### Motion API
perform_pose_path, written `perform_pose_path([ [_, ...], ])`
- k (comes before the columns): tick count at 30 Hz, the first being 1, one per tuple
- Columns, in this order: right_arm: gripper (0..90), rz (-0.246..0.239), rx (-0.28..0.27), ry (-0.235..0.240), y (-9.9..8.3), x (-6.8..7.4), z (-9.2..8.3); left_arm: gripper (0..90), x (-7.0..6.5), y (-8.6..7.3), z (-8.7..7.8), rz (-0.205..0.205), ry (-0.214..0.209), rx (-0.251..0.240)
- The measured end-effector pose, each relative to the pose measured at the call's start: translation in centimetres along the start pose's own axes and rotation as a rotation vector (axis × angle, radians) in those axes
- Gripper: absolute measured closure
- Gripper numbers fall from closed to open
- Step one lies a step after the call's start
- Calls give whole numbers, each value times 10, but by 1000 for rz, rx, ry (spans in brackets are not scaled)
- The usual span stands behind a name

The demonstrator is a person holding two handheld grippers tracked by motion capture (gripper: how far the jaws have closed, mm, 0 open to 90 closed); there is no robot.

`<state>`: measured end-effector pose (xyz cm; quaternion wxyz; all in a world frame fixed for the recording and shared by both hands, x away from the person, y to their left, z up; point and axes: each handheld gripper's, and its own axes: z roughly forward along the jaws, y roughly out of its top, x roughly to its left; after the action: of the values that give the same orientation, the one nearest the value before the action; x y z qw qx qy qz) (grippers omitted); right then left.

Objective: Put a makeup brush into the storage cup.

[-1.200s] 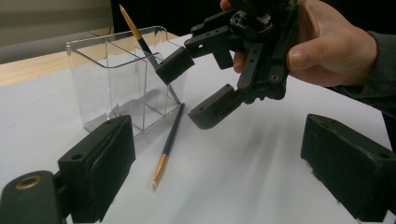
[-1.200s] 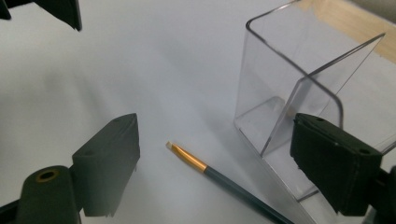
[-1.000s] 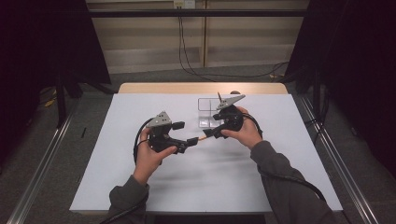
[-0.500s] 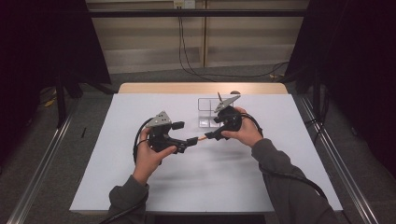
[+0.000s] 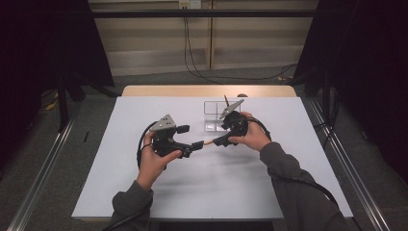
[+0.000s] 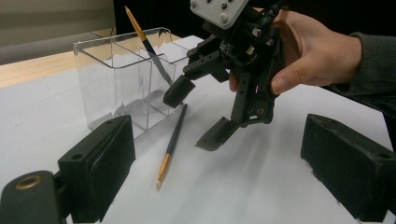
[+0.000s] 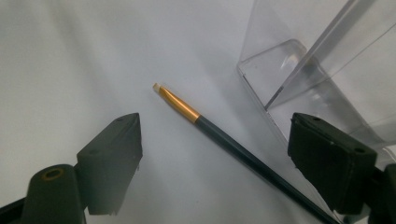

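A thin dark-handled brush (image 5: pixel 208 142) (image 6: pixel 173 144) (image 7: pixel 224 135) with a gold ferrule lies flat on the white table, just in front of a clear plastic organizer (image 5: pixel 214 115) (image 6: pixel 116 70) (image 7: pixel 327 70). My right gripper (image 5: pixel 220 138) (image 6: pixel 198 114) (image 7: pixel 222 163) points down over it, open, its jaws either side of the handle without touching it. My left gripper (image 5: pixel 190 137) (image 6: pixel 224 177) stands open a short way left of the brush tip, with nothing between its jaws. A second brush (image 5: pixel 226 101) (image 6: pixel 144 44) leans upright inside the organizer.
The white table (image 5: pixel 120 183) has bare room on the left, the right and at the front. A wooden edge (image 5: pixel 207 90) runs along its back. Dark curtains and metal rails flank both sides.
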<state>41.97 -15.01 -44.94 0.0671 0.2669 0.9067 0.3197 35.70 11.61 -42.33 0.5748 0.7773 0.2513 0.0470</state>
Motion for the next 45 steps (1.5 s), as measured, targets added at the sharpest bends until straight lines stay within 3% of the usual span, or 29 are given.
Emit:
perform_pose_path([
  [5, 184, -29, 20, -5, 1, -1, 0, 99, -1, 0, 1, 2, 5, 7],
  [14, 210, -18, 60, 2, 1, 2, 2, 99, -1, 0, 0, 3, 5, 4],
  [20, 245, -35, 69, 9, -1, 3, 5, 99, -1, 0, 0, -1, 6, 5],
  [45, 340, -52, 136, -26, -7, 2, 10, 99, -1, 0, 1, 7, 6, 10],
])
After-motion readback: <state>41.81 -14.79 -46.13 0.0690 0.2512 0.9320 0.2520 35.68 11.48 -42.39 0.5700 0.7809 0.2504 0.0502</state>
